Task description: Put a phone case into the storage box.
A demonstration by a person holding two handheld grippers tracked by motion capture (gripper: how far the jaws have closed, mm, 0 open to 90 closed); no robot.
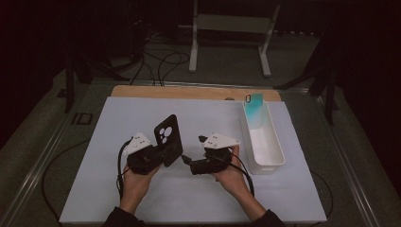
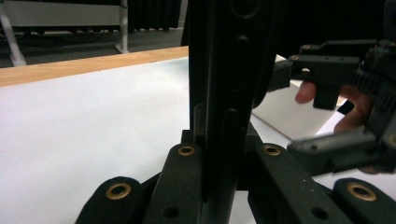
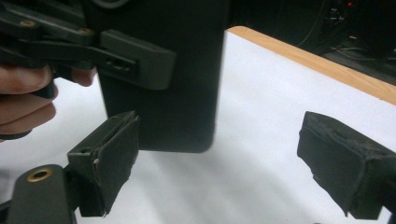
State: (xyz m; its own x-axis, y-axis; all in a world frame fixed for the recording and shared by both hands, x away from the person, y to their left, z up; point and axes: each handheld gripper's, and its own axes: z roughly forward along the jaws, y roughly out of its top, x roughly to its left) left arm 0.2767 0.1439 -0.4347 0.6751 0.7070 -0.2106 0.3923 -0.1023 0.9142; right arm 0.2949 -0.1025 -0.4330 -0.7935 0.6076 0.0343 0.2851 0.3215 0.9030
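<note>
Left gripper clamps black phone case upright, long axis vertical; open right gripper sits just beside its lower edge.

Wooden table, white sheet on top.
Sheet covers nearly the whole tabletop; a wood strip shows along the far edge. A long white bin sits directly on the sheet, just right of the right gripper, with a teal phone case standing in its far end.
</note>
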